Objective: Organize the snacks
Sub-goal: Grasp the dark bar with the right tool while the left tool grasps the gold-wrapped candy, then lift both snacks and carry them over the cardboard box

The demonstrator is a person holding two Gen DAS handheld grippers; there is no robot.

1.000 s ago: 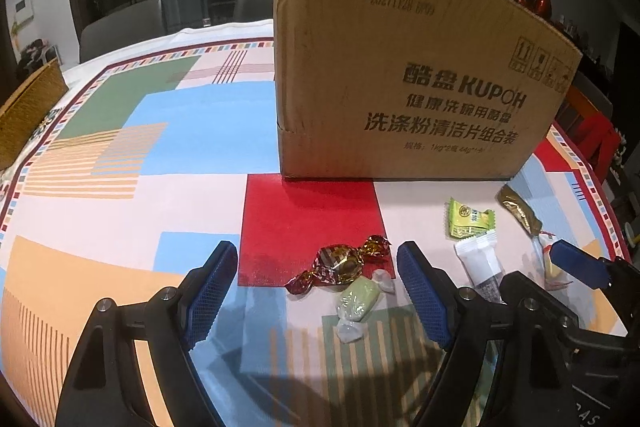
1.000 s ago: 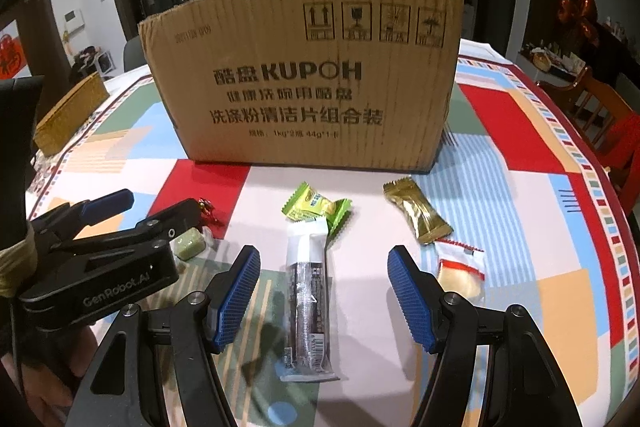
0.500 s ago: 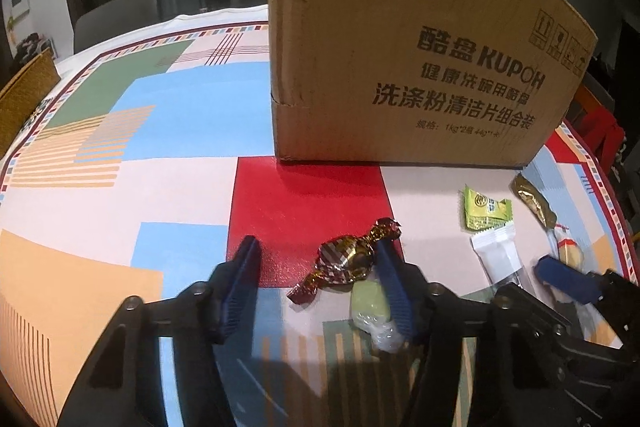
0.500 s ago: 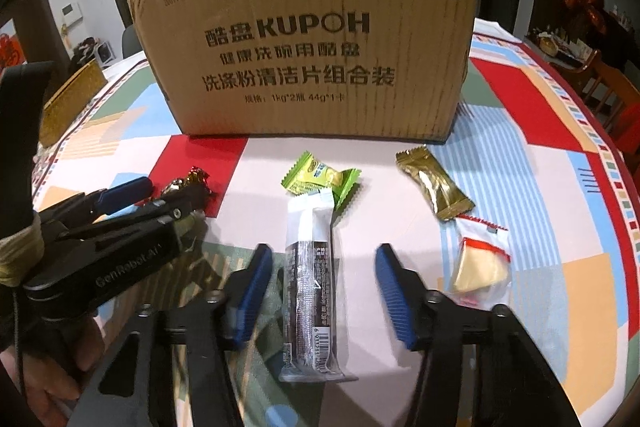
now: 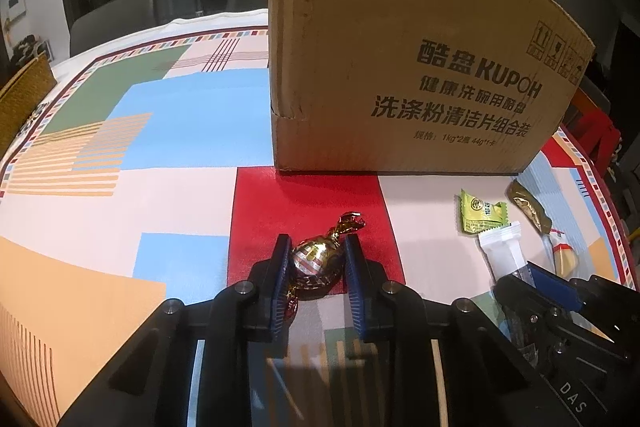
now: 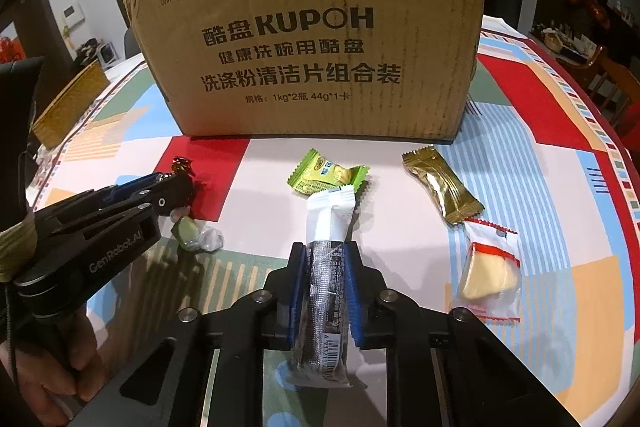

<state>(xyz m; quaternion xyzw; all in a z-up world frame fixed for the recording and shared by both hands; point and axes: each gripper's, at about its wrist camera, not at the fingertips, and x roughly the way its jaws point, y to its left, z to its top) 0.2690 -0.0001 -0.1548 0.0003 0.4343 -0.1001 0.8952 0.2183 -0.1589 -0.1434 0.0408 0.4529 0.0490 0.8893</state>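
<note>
Gold-foil twist candy (image 5: 316,261) clamped between blue pads of left tool (image 5: 315,281), over red patch of desk (image 5: 120,195). Right tool (image 6: 326,287) closed on dark snack stick (image 6: 326,267), white wrapper end pointing at cardboard box (image 6: 320,39). Box print: "KUPOH", "1kg*2", "44g*1", date code "20271128". Green sachet (image 6: 326,177), gold sachet (image 6: 442,187), red-trimmed white packet (image 6: 490,267) lie near stick; pale green candy (image 6: 192,233) beside left tool marked "GenRobot.AI".
</note>
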